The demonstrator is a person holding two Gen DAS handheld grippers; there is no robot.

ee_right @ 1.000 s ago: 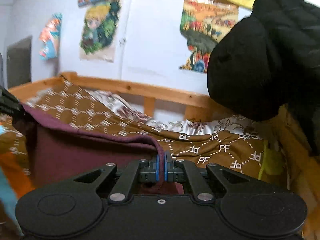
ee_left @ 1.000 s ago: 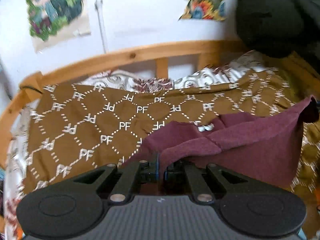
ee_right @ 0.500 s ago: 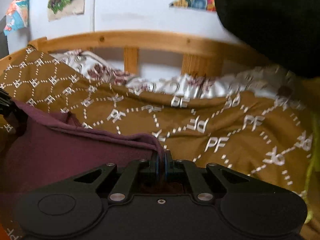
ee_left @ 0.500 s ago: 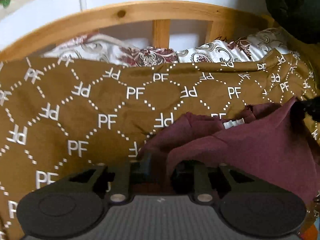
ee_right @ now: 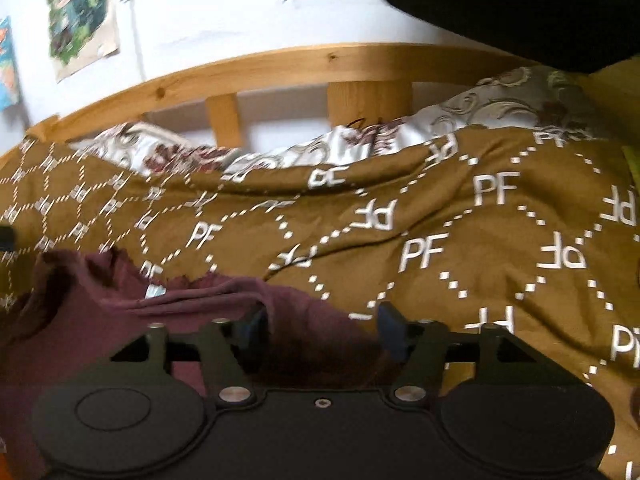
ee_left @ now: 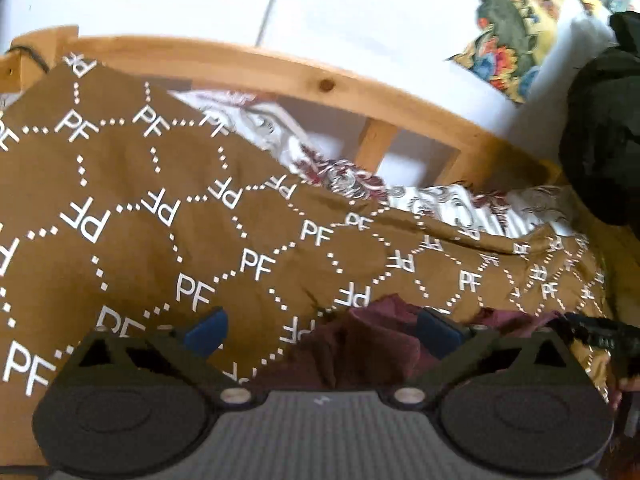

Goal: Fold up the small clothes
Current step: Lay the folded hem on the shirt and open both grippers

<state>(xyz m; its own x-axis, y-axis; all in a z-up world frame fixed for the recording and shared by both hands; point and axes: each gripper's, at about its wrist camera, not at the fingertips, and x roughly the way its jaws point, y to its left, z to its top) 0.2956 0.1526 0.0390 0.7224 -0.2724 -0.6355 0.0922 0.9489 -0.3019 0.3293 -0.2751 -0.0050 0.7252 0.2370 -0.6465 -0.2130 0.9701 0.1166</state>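
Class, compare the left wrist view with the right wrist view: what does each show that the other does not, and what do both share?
Only the left wrist view shows the left claw, its jaws opening wide with the crumpled maroon cloth garment lying loose between them, and a thin black cable at the bed corner.

Only the right wrist view shows the right claw, jaws opening over the garment's edge, and a cartoon-figure poster.

Both share the brown PF-patterned bedspread, the curved pine headboard rail and the white wall.
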